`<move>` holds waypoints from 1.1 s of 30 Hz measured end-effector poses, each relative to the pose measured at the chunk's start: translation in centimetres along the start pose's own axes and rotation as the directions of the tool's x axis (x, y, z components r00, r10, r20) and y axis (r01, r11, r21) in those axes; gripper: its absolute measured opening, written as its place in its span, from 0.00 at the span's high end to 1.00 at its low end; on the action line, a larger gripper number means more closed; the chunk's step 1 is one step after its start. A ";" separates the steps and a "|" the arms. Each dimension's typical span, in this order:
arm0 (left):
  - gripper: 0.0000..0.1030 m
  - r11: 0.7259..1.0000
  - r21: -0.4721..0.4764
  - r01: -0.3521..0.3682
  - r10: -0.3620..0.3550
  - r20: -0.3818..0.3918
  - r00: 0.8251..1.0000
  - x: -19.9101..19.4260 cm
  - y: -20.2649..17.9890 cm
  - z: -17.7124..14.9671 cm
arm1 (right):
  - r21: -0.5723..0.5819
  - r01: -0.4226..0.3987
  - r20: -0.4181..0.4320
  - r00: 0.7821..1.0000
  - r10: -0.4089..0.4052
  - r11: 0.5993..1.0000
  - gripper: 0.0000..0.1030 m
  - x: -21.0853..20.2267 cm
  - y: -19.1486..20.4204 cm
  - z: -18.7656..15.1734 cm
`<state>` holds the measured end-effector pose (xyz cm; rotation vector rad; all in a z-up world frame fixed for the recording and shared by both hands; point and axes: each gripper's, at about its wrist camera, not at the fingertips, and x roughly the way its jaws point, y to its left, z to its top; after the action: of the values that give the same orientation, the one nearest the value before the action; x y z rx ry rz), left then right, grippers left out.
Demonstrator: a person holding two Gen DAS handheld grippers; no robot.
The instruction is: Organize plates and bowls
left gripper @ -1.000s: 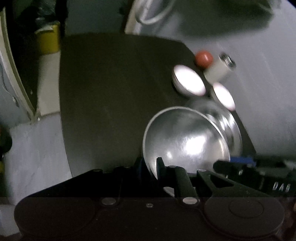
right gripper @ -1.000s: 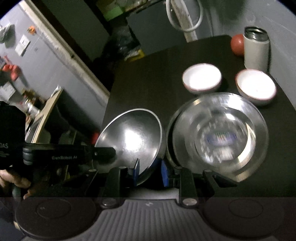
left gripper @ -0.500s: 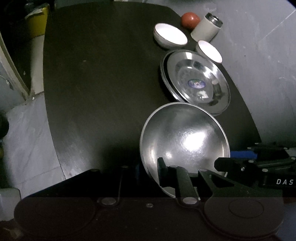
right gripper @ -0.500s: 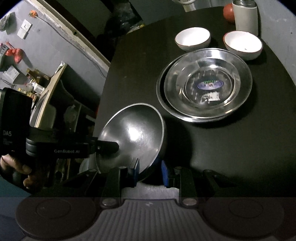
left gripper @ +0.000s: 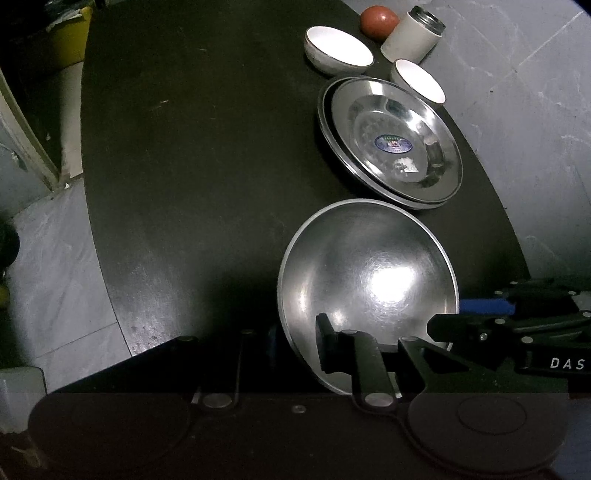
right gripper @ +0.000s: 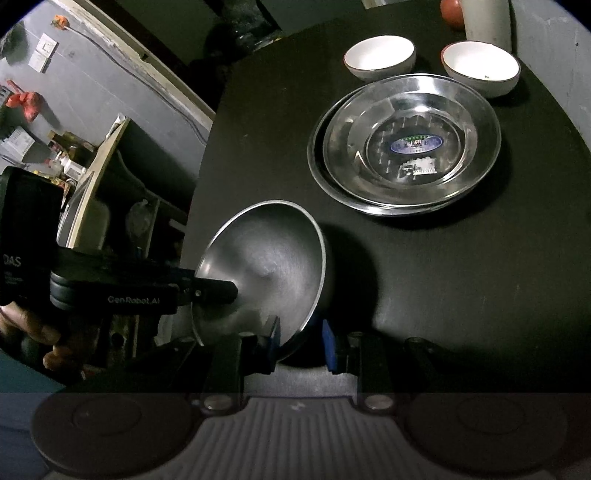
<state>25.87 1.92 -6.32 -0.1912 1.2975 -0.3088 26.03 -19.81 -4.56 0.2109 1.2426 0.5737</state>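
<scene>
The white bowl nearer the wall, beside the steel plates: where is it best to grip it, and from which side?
Probably the rim of the white bowl, one finger inside, one outside, coming from above. It stands upright and open; the stacked plates and the white canister crowd its sides.

We see lots of bare dark table on the left side — a gripper could pass there. On the right the way is crowded: two stacked steel plates, two white bowls just behind them, then a white cup and a red ball by the wall.
</scene>
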 end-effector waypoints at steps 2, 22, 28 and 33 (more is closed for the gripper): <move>0.79 1.000 0.001 0.003 -0.003 0.002 1.000 0.0 0.1 0.0 | 0.005 0.000 0.001 1.000 0.000 1.000 0.72 0.1 -0.1 0.1; 0.27 1.000 0.012 -0.001 0.000 0.024 1.000 -0.4 0.2 0.1 | 0.071 0.016 0.020 1.000 -0.018 0.997 0.62 0.3 -1.9 -0.1; 0.17 0.999 0.036 0.001 -0.003 0.074 0.997 -1.4 0.1 0.7 | 0.067 0.048 0.074 0.996 -0.053 0.997 0.30 -0.7 -2.3 0.5; 0.14 0.999 0.012 -0.030 0.028 0.137 0.990 -2.2 0.8 2.2 | 0.035 0.079 0.136 0.987 -0.083 0.996 0.13 -1.6 -2.1 1.2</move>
<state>27.54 3.34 -3.99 -0.1786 1.1613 -0.2747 27.43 -22.22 -3.75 0.2205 1.1217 0.4632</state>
